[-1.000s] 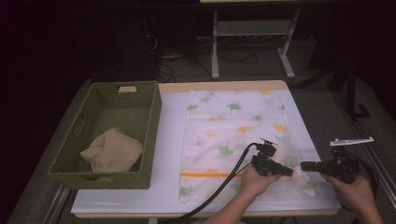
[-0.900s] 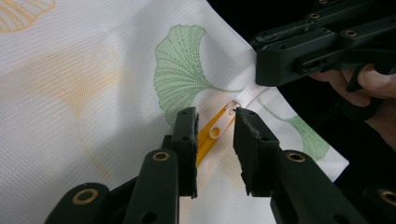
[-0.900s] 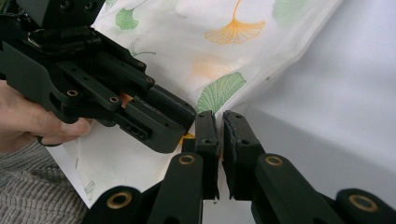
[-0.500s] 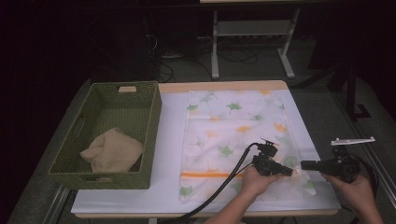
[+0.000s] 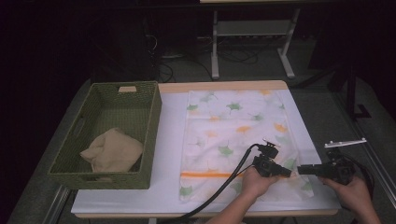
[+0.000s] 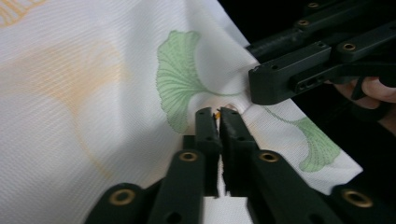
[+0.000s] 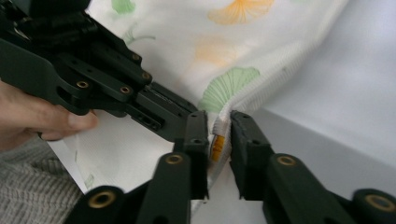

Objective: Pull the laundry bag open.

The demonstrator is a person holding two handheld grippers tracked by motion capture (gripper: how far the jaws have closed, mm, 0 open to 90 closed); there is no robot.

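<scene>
**Two grippers pinch one edge of a leaf-print cloth**

A leaf-print cloth [image 5: 233,140] lay spread flat on the bench [image 5: 170,154], its near right edge, at about 5 o'clock, bunched between two hand-held tools. The left gripper [image 5: 286,172] had just closed its fingers [image 6: 208,128] on a fold beside a green leaf, and the right gripper [image 5: 302,169] clamped the hem close by, its fingers [image 7: 198,135] narrowed on the fabric. Gripping side by side probably readied the edge for lifting or folding. At 9 o'clock, a green woven basket [image 5: 149,116] held a crumpled beige cloth [image 5: 112,151].
</scene>
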